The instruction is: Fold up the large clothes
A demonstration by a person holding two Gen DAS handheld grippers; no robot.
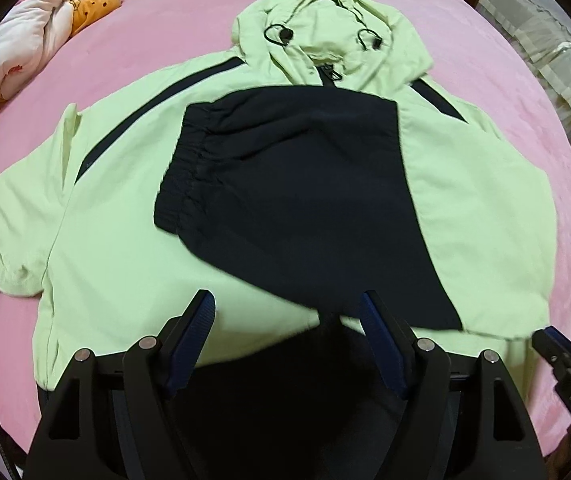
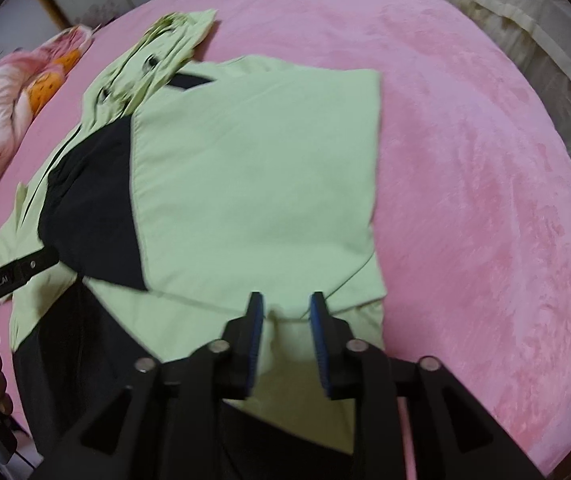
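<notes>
- Your pale green and navy hooded windbreaker jacket (image 1: 125,208) lies front-up on the pink fleece bedspread (image 1: 165,32), hood (image 1: 325,32) at the far end, hem toward you.
- Its long axis runs straight away from both grippers, hem to hood.
- The sleeve on your right side is already laid across the chest; its navy forearm and elastic cuff (image 1: 189,176) rest on the green front.
- The sleeve on your left side (image 1: 17,216) is spread outward, not yet folded.
- Your left gripper (image 1: 287,308) hovers above the near hem with its jaws wide apart and nothing between them; the navy hem panel sits directly beneath.
- Your right gripper (image 2: 287,308) is at the near right corner of the hem, its jaws partly closed, with green cloth bunched up between the blue pads (image 2: 319,320). I cannot tell from the blurred view whether the pads are pinching it.
- Judgement: the left gripper is the nearer one to the unfolded sleeve, which lies far to its left.
- The fabric looks thin and slippery; I expect folds to slide.
- A flowered quilt (image 1: 57,12) lies bunched at the far left, well apart.
</notes>
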